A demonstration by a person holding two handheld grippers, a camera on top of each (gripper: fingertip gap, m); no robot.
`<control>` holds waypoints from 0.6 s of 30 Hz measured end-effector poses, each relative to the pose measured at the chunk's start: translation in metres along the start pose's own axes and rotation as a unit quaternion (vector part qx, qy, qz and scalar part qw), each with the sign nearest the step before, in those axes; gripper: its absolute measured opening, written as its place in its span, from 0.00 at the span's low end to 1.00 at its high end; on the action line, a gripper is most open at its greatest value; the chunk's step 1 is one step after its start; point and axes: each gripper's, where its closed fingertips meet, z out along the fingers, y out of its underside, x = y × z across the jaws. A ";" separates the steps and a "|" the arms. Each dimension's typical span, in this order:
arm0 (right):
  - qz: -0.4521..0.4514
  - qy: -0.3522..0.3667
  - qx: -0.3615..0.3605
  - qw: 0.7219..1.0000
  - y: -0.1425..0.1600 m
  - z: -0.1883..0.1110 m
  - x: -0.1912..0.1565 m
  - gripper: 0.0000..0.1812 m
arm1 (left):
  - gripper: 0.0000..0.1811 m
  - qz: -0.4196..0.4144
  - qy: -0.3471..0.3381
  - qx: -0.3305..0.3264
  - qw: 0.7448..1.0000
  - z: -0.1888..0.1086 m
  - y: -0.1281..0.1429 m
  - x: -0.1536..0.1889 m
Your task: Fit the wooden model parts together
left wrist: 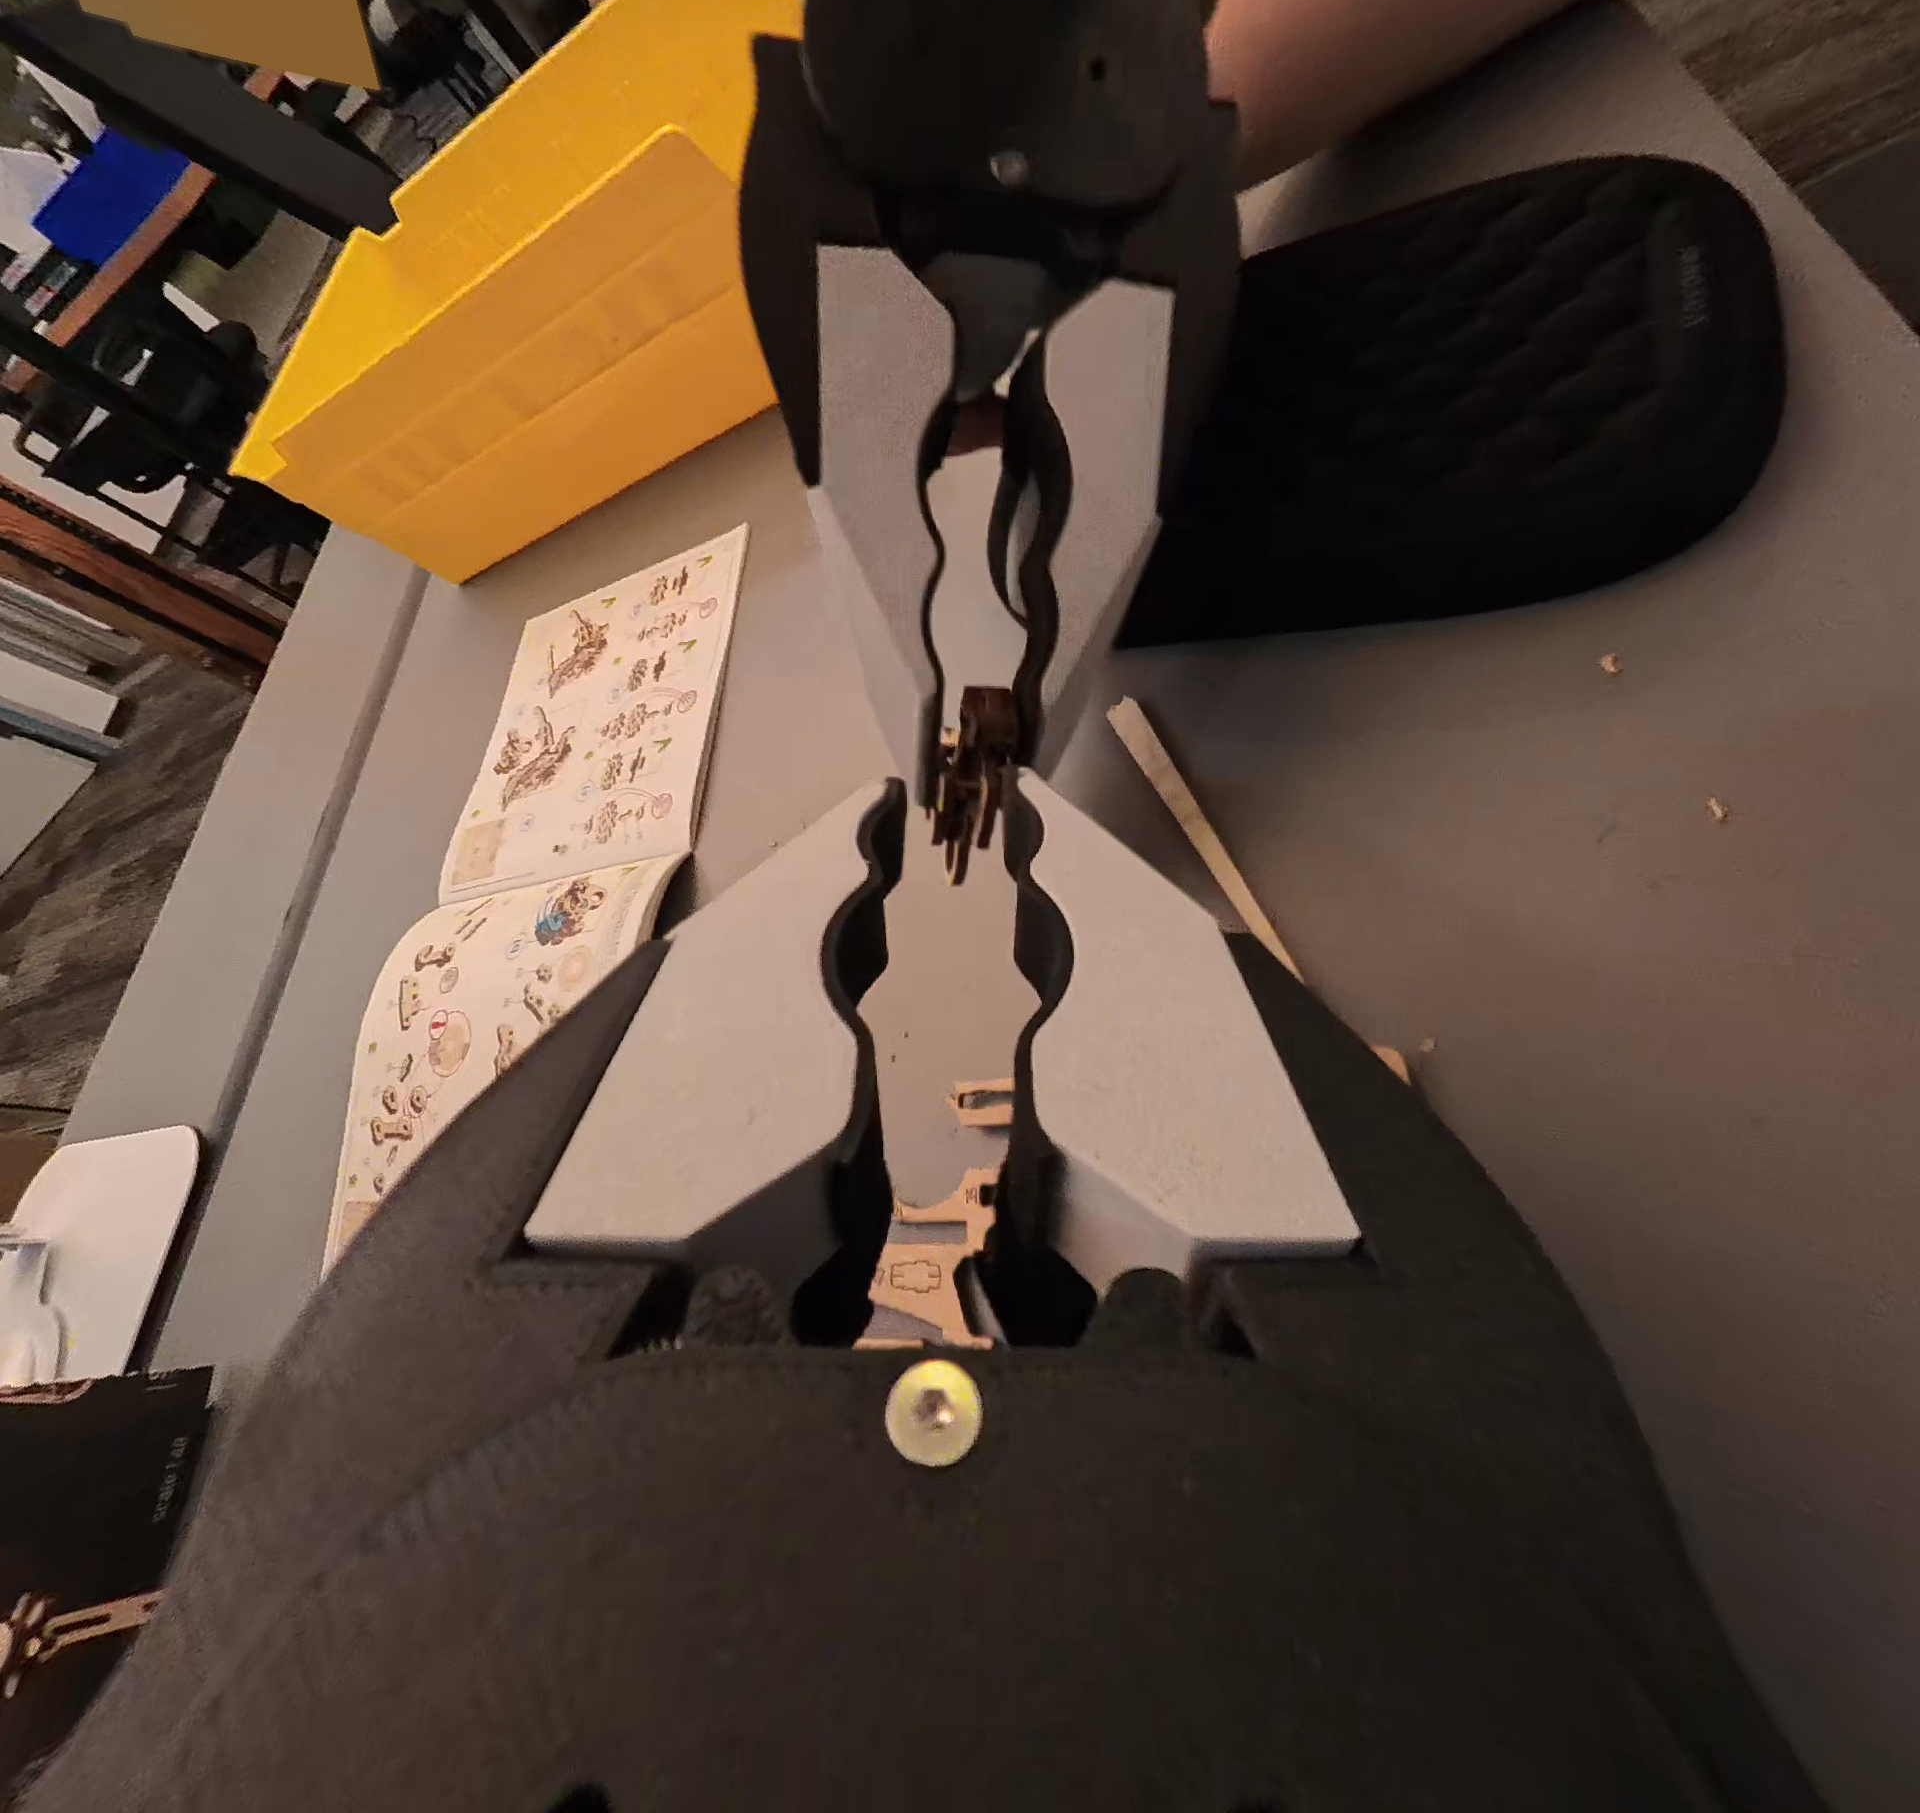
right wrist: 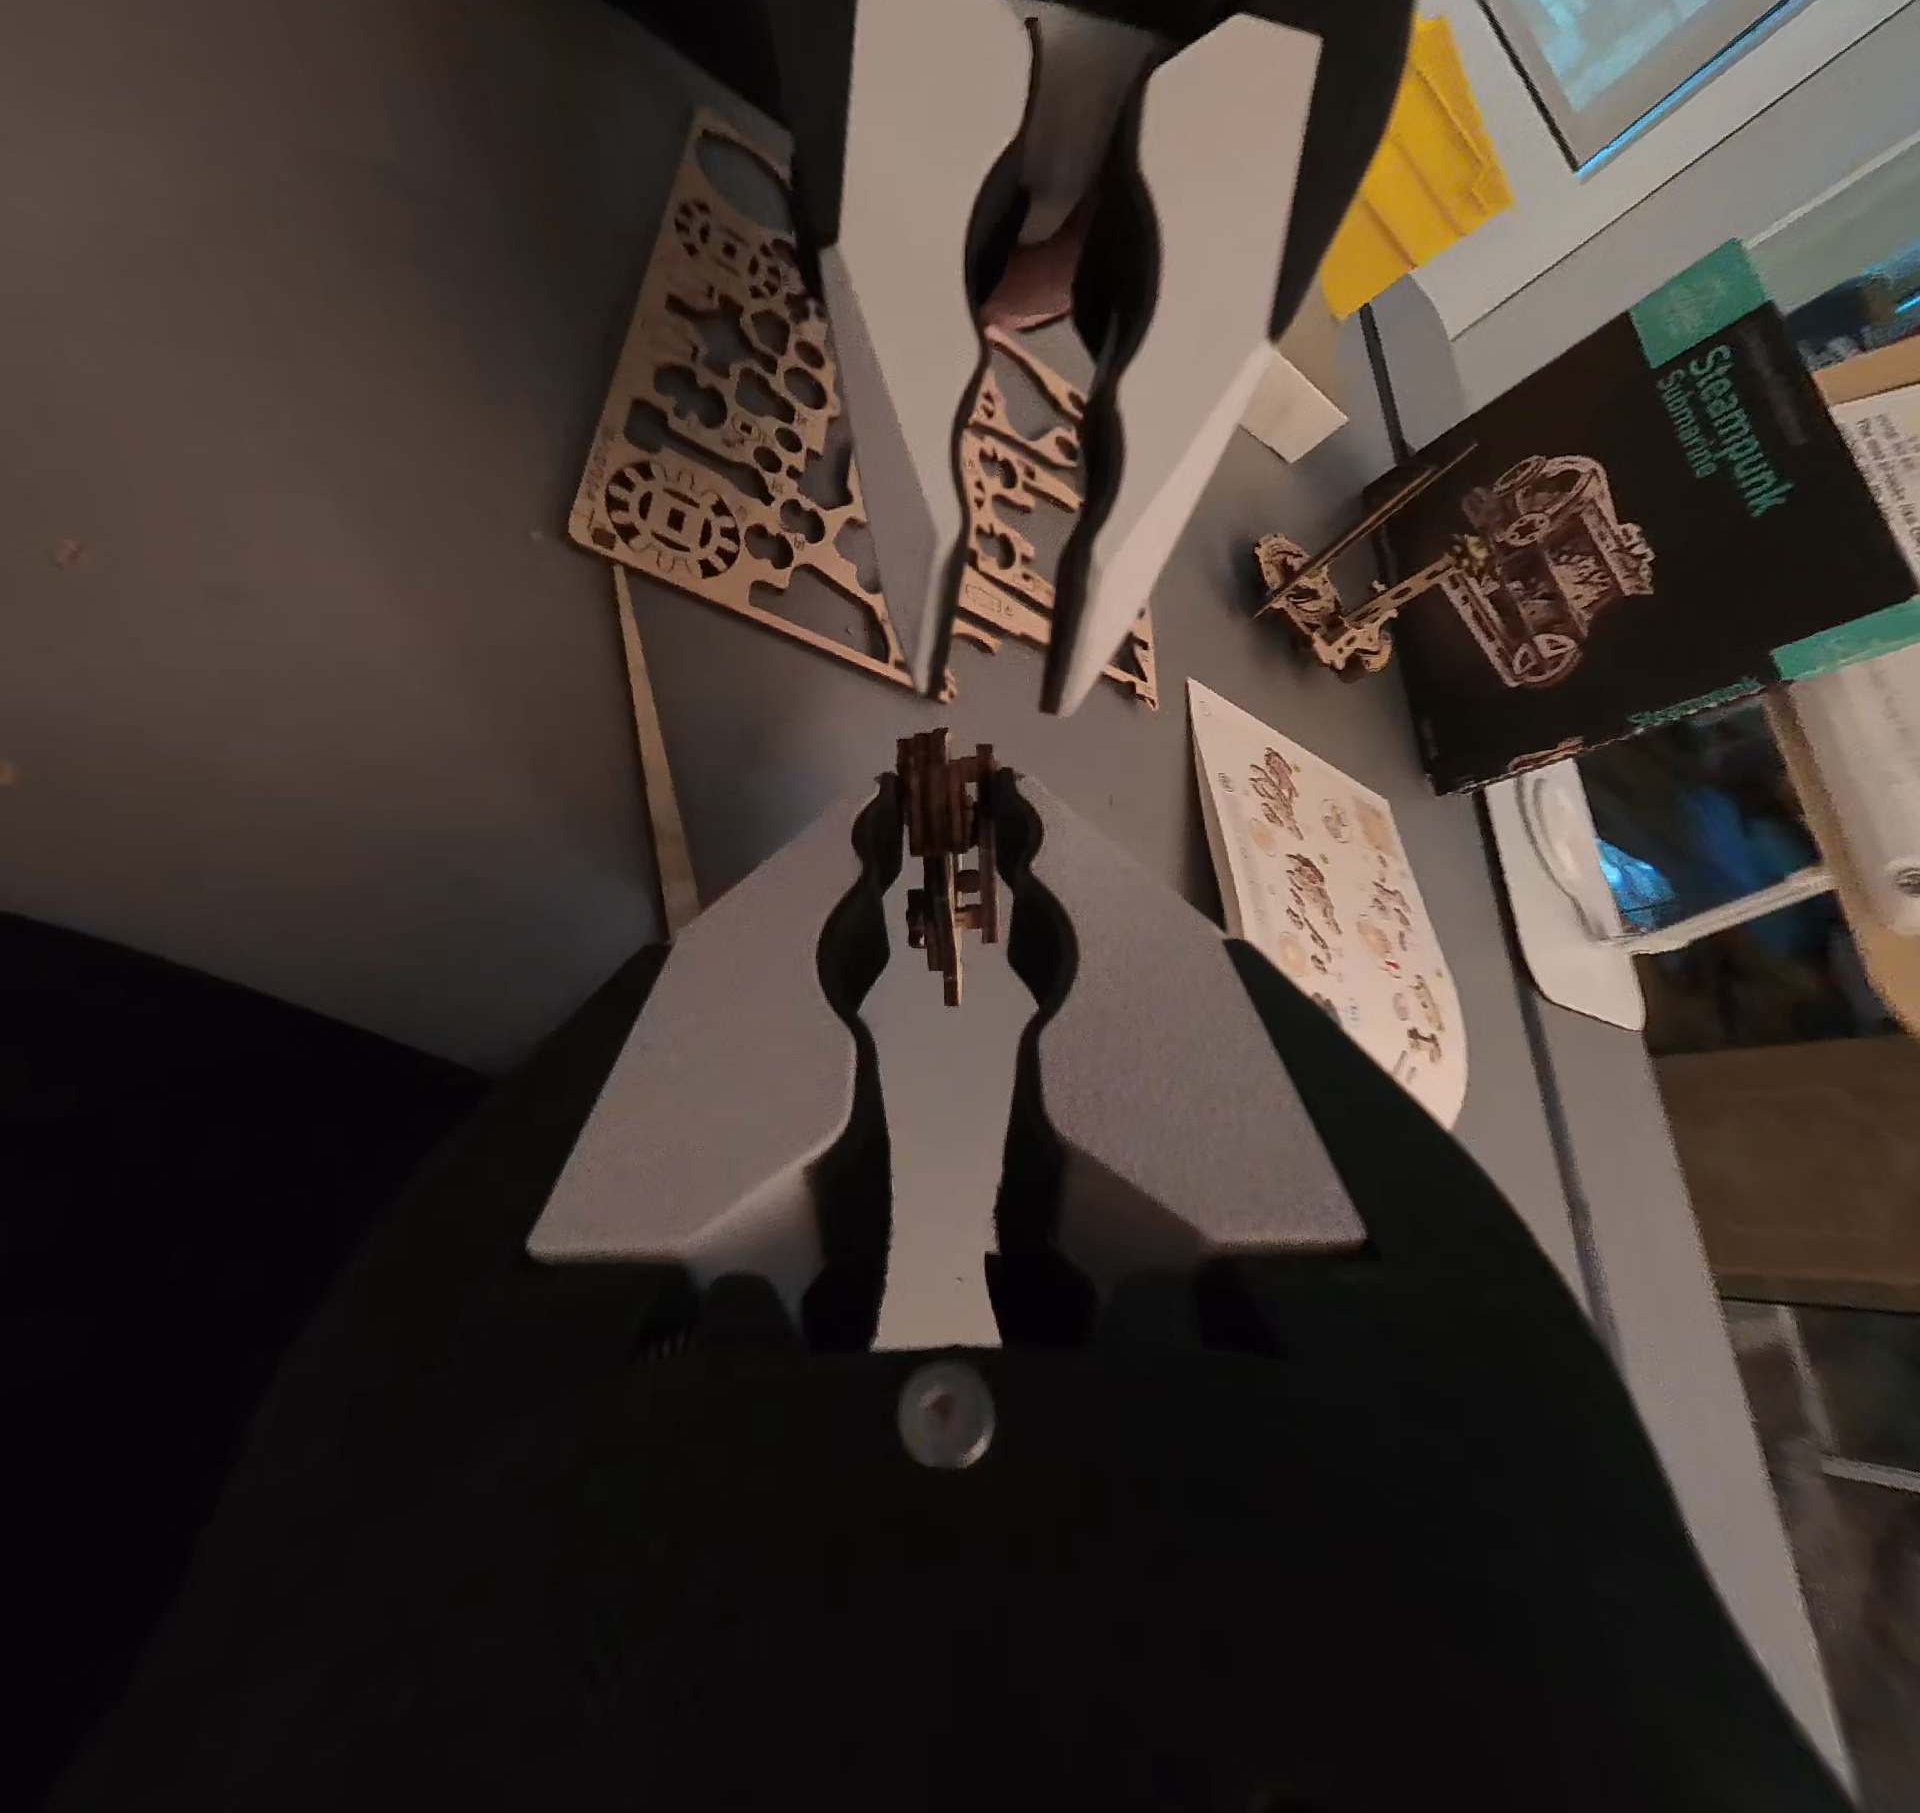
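Observation:
My right gripper (right wrist: 948,792) is shut on a small dark wooden sub-assembly (right wrist: 940,813) of slotted pieces and holds it above the grey table. In the left wrist view the right gripper (left wrist: 977,735) reaches in from the top with the sub-assembly (left wrist: 961,818) hanging at its tips. My left gripper (left wrist: 958,792) is open and empty. Its tips face the right gripper's tips, just short of the piece. In the right wrist view the left gripper (right wrist: 992,693) comes down from the top with a small gap to the piece. A laser-cut wooden parts sheet (right wrist: 727,433) lies flat beneath it.
An open instruction booklet (left wrist: 582,776) lies by a yellow bin (left wrist: 520,309). A black padded mat (left wrist: 1455,392) and a person's forearm (left wrist: 1403,28) are beyond. A partly built wooden model (right wrist: 1320,600) stands beside the dark kit box (right wrist: 1662,537). A thin wooden strip (right wrist: 655,755) lies on the table. Both grippers' tips are close together, under 4 cm apart.

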 end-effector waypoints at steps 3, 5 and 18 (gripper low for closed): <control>-0.016 0.004 -0.010 1.000 -0.002 0.002 -0.003 0.09 | 0.10 0.004 -0.013 0.004 1.000 0.002 -0.004 -0.001; -0.013 0.011 -0.008 1.000 -0.004 0.002 -0.002 0.09 | 0.10 0.018 -0.017 -0.008 1.000 0.003 -0.001 -0.001; -0.033 0.033 -0.034 0.998 -0.001 0.003 0.001 0.09 | 0.04 0.009 -0.012 -0.028 0.999 0.009 0.006 0.002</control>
